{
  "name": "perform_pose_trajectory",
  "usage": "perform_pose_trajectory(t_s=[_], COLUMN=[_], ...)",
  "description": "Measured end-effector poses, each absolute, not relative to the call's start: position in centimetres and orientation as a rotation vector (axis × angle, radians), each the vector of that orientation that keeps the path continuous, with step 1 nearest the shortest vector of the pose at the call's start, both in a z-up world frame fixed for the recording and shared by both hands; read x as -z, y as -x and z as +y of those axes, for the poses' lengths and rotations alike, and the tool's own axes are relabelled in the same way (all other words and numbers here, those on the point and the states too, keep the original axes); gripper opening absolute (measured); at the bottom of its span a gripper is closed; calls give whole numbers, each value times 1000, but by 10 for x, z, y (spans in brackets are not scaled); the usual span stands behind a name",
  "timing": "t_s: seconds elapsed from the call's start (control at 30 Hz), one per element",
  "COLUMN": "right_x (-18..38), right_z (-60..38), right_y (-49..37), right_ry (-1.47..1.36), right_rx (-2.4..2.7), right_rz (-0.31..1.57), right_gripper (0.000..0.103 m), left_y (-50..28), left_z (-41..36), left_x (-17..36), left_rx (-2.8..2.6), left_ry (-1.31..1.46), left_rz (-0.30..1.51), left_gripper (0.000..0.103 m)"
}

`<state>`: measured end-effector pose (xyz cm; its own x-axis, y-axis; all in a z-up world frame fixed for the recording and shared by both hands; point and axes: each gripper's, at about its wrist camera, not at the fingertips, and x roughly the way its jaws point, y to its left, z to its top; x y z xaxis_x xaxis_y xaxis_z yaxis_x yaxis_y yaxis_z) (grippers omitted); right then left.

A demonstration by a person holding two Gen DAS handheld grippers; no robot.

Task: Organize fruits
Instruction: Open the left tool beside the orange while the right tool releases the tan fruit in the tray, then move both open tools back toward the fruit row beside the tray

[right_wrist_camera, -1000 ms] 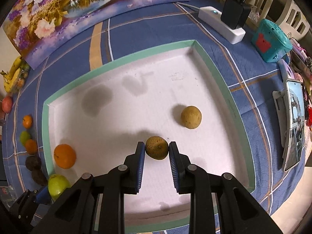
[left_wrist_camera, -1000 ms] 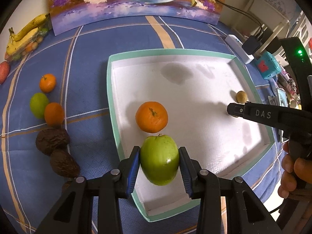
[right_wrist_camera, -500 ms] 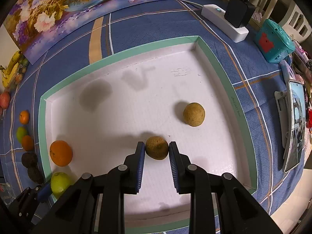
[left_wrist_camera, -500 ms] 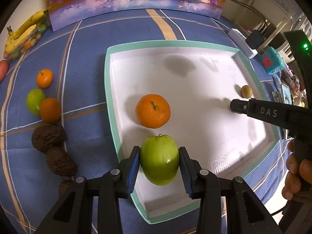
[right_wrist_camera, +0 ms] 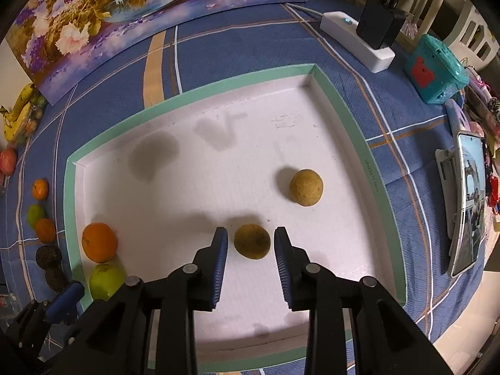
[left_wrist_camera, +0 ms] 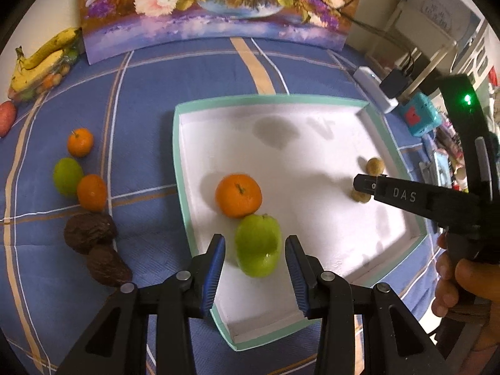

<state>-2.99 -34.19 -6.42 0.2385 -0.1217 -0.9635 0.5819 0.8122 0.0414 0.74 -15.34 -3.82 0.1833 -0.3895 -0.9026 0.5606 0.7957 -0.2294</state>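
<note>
A white tray with a green rim point(left_wrist_camera: 182, 187) point(right_wrist_camera: 70, 193) lies on the blue cloth. A green apple point(left_wrist_camera: 258, 245) point(right_wrist_camera: 104, 281) rests in its near left corner, touching an orange point(left_wrist_camera: 238, 195) point(right_wrist_camera: 99, 242). My left gripper point(left_wrist_camera: 254, 259) is open, its jaws apart from the apple on both sides. My right gripper point(right_wrist_camera: 250, 247) is open around a brown round fruit point(right_wrist_camera: 252, 241) lying on the tray, pads not touching it. A second brown fruit point(right_wrist_camera: 306, 187) lies farther right.
Left of the tray on the cloth lie two small oranges point(left_wrist_camera: 80, 141), a green fruit point(left_wrist_camera: 67, 175) and dark avocados point(left_wrist_camera: 89, 232). Bananas point(left_wrist_camera: 40, 59) are at the far left. A power strip point(right_wrist_camera: 356, 40), a teal box point(right_wrist_camera: 436, 70) and a phone point(right_wrist_camera: 468, 200) lie right.
My left gripper opened and let the green apple go onto the tray beside the orange. My right gripper opened and released the brown fruit.
</note>
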Motion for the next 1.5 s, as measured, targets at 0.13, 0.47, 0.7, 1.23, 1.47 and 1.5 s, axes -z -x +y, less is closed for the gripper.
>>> perform_pose_trajectory(t_s=[0.13,0.47,0.7,1.23,1.47,1.5], right_x=[48,19,32,30,21,20], right_z=[-340,-341,-335,-317,-312,-311], right_y=[32,41,33,28,27,26], right_ry=[-424,-402,-377,-295,-311,-314], right_rx=[511,519,513,500,481,477], right_rz=[1199,1125,1164,1129,1050,1042], right_gripper=[31,32,60,89,89,89], left_y=[-13,-42,-65,-81,-83,-84], left_z=[-144,-104,-66,-29,-16,-12], left_x=[26,19,32,30,25,23], left_rx=[670,547,347,226,218,222], left_ry=[-120,-3,44,89,119,138], left_rz=[1185,1170,1159,1107,1084,1079], left_gripper=[45,63,85,103,103,103])
